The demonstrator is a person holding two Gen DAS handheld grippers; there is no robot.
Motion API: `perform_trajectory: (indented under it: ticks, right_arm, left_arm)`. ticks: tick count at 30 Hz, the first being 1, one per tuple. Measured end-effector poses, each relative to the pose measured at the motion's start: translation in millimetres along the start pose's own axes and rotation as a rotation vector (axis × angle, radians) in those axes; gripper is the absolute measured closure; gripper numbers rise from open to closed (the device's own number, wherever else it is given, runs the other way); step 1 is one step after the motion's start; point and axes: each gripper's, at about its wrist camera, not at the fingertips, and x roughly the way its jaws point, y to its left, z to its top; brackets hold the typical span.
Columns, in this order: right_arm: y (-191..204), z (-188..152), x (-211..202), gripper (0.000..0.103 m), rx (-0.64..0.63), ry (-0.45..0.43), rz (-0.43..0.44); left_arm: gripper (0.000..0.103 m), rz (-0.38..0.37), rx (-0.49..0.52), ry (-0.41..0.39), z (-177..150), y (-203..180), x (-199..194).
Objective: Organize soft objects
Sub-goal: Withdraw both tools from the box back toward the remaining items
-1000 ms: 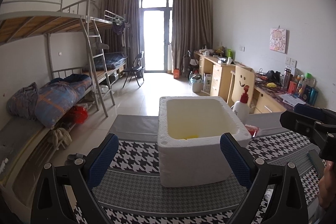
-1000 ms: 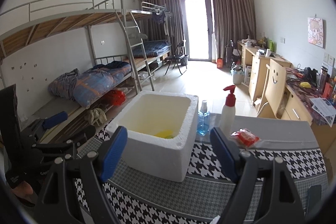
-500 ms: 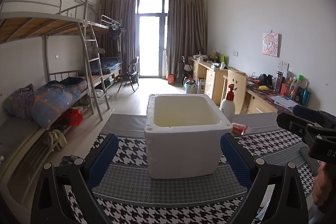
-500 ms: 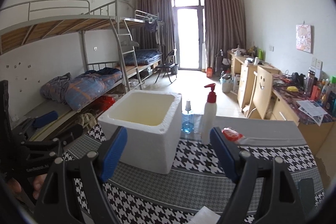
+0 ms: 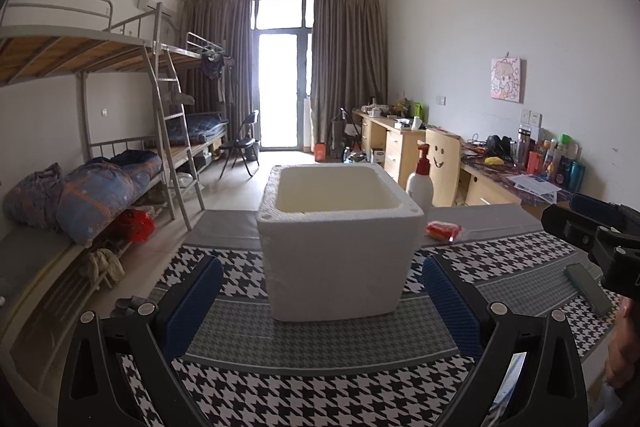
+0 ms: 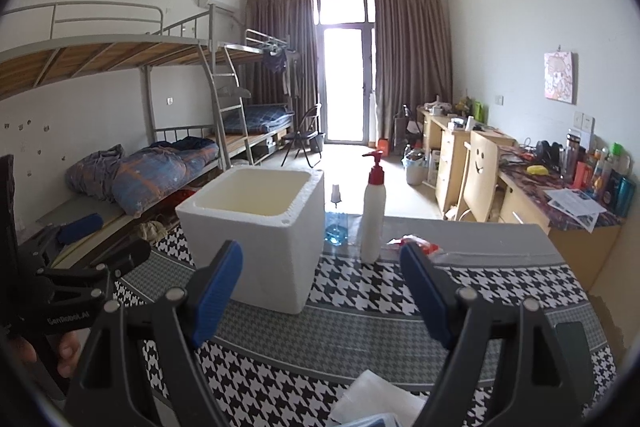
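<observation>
dorm room, bunk beds (image 5: 120,131) along the left wall, daylight at the far door: a houndstooth-covered desk (image 5: 320,379) carries a white foam box (image 5: 336,251), open at the top, standing upright at its middle. both grippers hang low at the near edge, the left gripper (image 5: 320,303) squarely facing the box and the right gripper (image 6: 320,291) off to its right, each with fingers spread wide and holding nothing.

the risks from here, judged from the layout: the box looks light and is unweighted as far as can be seen, so a finger catching its rim or wall could slide or tip it. just beyond it on the far right stand a white pump bottle (image 6: 373,215) and a small blue bottle (image 6: 335,223), close enough that a shoved box might knock them over. a soft item pinched only at its edge could sag and slip out.

the soft thing in sight is a small red packet (image 5: 443,230) in clear wrap, lying flat on the grey strip right of the box, apart from it, near the pump bottle. its wrap looks slick and crinkly. whether the box holds anything cannot be told from this low angle.
</observation>
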Motion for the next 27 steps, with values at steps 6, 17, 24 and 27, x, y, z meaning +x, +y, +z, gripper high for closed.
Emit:
perform_trajectory:
  ticks: [6, 17, 24, 27]
  right_arm:
    - [-5, -12, -4, 0.019, 0.015, 0.015, -0.005]
    - [-8, -38, -11, 0.019, 0.008, 0.024, -0.050]
    - [-19, -51, -16, 0.019, 0.038, 0.044, -0.067]
    - [-25, -58, -18, 0.019, 0.047, 0.051, -0.079]
  left_arm:
    - [0.003, -0.030, 0.010, 0.009, -10, -7, -1]
    - [0.003, -0.102, 0.027, 0.003, -29, -24, -1]
    - [0.003, -0.176, 0.058, 0.028, -43, -45, 4]
    - [0.003, -0.208, 0.078, 0.042, -47, -53, 5]
